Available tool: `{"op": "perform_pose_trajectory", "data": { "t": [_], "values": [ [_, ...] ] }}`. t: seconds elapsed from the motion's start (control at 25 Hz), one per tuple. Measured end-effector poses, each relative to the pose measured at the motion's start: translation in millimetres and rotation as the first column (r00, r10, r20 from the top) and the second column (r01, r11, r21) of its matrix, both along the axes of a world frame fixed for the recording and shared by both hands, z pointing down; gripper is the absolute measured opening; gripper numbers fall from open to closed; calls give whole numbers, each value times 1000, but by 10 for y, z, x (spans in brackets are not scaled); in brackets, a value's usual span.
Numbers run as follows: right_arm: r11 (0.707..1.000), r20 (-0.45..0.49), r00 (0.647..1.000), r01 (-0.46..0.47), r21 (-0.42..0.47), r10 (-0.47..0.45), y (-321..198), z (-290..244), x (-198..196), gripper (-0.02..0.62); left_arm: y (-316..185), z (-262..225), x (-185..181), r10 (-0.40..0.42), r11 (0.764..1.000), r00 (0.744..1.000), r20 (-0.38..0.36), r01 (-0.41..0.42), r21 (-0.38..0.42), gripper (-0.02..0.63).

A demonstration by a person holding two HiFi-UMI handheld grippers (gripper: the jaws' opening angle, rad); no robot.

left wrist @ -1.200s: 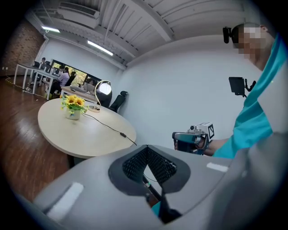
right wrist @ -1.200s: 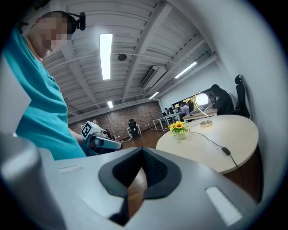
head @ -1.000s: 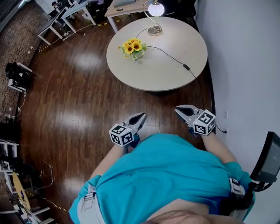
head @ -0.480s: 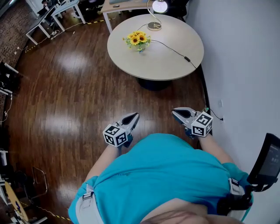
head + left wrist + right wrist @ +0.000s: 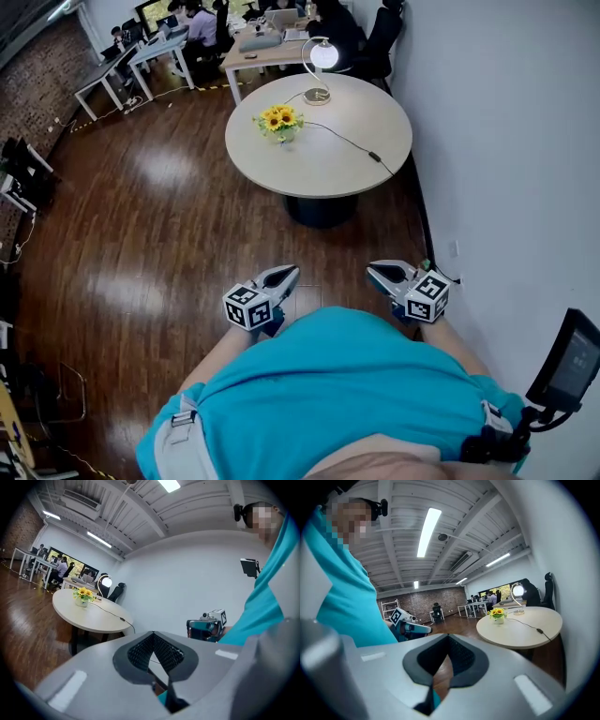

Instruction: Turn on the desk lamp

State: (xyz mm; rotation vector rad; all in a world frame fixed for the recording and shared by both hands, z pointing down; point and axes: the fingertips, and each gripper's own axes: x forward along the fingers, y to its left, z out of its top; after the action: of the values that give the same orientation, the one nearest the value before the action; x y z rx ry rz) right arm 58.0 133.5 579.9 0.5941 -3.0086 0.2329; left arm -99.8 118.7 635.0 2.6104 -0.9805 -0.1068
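The desk lamp (image 5: 323,54) stands at the far edge of the round table (image 5: 319,164), its globe glowing, with a gold base and curved stem. Its black cord with an inline switch (image 5: 374,157) runs across the tabletop. Both grippers are held close to the person's body, well short of the table. The left gripper (image 5: 286,272) and the right gripper (image 5: 373,269) are shut and hold nothing. The left gripper view shows the lit lamp (image 5: 106,581) far off and its own jaws (image 5: 153,634) closed. In the right gripper view the lamp (image 5: 518,591) is also distant beyond the closed jaws (image 5: 449,637).
A vase of sunflowers (image 5: 275,120) sits on the table near the lamp. A white wall (image 5: 506,141) runs along the right, with a socket (image 5: 453,248) low down. Desks with seated people (image 5: 202,23) fill the back. A dark screen (image 5: 567,356) stands at the right.
The table and lamp now sit farther away and more of the room shows. Both grippers stay shut near the body.
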Motion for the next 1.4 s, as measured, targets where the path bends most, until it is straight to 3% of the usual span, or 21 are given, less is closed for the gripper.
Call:
{"op": "perform_pose_trajectory", "data": {
  "t": [0.12, 0.24, 0.44, 0.68, 0.96, 1.24, 1.4],
  "values": [
    [1000, 20, 999, -27, -4, 27, 348, -70, 605, 2, 337, -117, 610, 31, 999, 999, 13, -30, -28, 23],
    [997, 67, 995, -71, -40, 73, 551, -98, 1140, 2, 633, -285, 1151, 90, 996, 993, 79, -87, -34, 23],
    [995, 134, 987, -86, -47, 91, 771, -202, 1403, 2, 830, -509, 1364, 95, 995, 984, 154, -90, -36, 23],
    [998, 120, 992, -45, -36, 49, 665, -147, 1067, 2, 711, -556, 1182, 97, 995, 984, 151, -98, -1, 23],
    [999, 21, 999, 37, -26, -37, 1085, -289, -5, 2, 974, -729, 386, 75, 996, 996, 53, -78, 49, 23],
    [992, -63, 997, 27, -124, -35, 962, 103, -795, 2, 922, -501, -371, 49, 998, 997, -56, -47, 36, 23],
    [984, -91, 995, 32, -173, -48, 1081, 23, -959, 2, 1110, -662, -587, 15, 1000, 994, -107, -13, 19, 23]
  ]
}}
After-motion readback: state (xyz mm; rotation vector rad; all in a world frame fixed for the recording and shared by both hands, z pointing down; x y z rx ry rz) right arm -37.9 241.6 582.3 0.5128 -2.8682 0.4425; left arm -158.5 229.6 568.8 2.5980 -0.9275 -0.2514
